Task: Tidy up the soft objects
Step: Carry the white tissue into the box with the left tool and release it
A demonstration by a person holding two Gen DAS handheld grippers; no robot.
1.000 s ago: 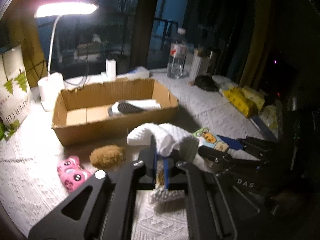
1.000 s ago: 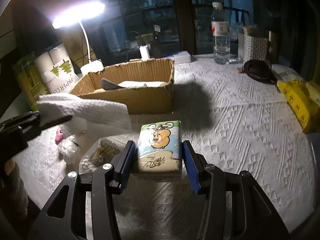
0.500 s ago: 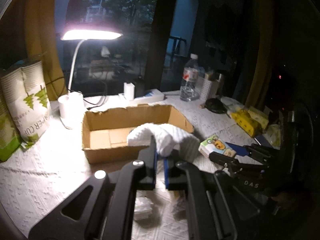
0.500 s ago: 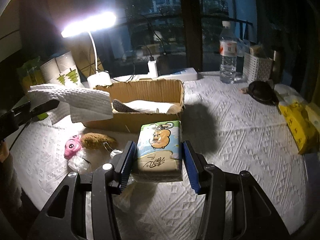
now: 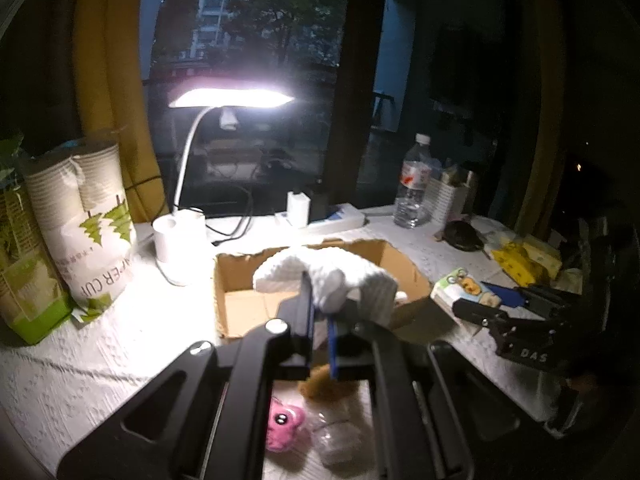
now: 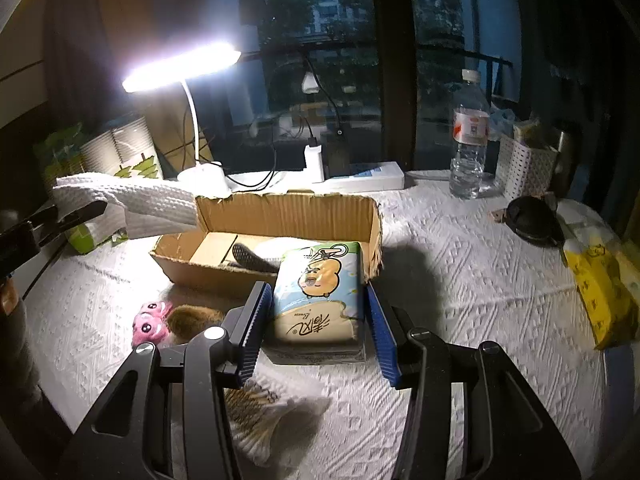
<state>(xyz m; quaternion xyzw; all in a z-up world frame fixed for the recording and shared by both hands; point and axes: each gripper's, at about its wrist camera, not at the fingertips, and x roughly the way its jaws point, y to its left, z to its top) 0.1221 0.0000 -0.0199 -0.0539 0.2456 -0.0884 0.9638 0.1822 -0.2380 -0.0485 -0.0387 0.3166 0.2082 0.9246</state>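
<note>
Both grippers have risen since a second ago; left gripper (image 5: 319,316) pinches the white towel (image 5: 324,276) above the cardboard box (image 6: 280,216); right gripper (image 6: 316,320) clamps the tissue pack (image 6: 318,292) upright, long axis pointing toward the box's near right corner; only the right view shows the shoe insole (image 6: 252,256) inside; pink toy (image 6: 150,322) and brown puff (image 6: 192,318) lie on the table before the box's front edge.

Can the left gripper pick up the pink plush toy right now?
Probably not: the left gripper is shut on the white towel and held above the table. The pink plush toy lies unobstructed below it, beside the brown furry item.
</note>
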